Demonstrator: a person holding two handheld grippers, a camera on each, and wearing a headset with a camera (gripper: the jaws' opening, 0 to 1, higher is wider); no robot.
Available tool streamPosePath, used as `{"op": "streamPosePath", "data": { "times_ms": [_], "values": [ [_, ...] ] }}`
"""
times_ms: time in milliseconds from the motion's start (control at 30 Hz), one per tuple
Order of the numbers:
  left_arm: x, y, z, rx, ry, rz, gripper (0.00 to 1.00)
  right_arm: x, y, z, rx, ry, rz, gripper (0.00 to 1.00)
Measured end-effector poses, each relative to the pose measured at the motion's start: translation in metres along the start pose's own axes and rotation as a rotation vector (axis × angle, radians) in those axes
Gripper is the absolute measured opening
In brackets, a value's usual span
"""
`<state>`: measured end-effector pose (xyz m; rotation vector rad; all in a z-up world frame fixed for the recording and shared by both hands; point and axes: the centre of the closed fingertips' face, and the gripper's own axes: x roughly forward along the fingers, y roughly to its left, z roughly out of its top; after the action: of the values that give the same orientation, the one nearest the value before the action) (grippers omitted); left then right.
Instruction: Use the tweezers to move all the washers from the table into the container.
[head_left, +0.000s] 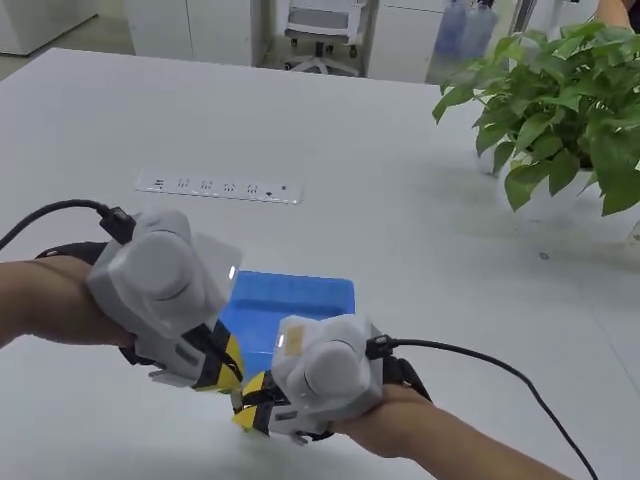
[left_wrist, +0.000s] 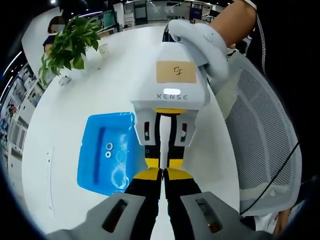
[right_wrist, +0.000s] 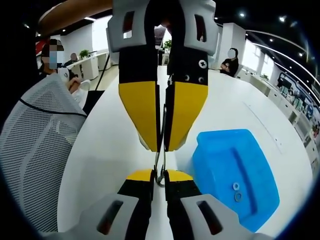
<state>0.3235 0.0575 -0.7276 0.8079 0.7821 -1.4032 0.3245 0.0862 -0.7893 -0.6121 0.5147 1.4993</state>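
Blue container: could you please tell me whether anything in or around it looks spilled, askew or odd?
Nothing stands out. The blue container sits flat on the table with two washers lying inside. Beside it, the left hand-held gripper and right hand-held gripper meet tip to tip, both shut on the tweezers.

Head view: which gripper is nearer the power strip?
The left gripper, upper-left beside the blue tray; the right gripper sits lower, farther from the power strip.

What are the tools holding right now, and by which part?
Both hold the thin metal tweezers: right tool at one end, left tool further along.
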Motion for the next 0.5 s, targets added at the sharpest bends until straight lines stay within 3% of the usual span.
{"op": "streamPosePath", "data": {
  "times_ms": [500],
  "values": [
    [-0.013,-0.001,0.009,0.012,0.005,0.001,0.06,-0.014,0.001,0.011,-0.021,0.002,-0.002,0.1]
  ]
}}
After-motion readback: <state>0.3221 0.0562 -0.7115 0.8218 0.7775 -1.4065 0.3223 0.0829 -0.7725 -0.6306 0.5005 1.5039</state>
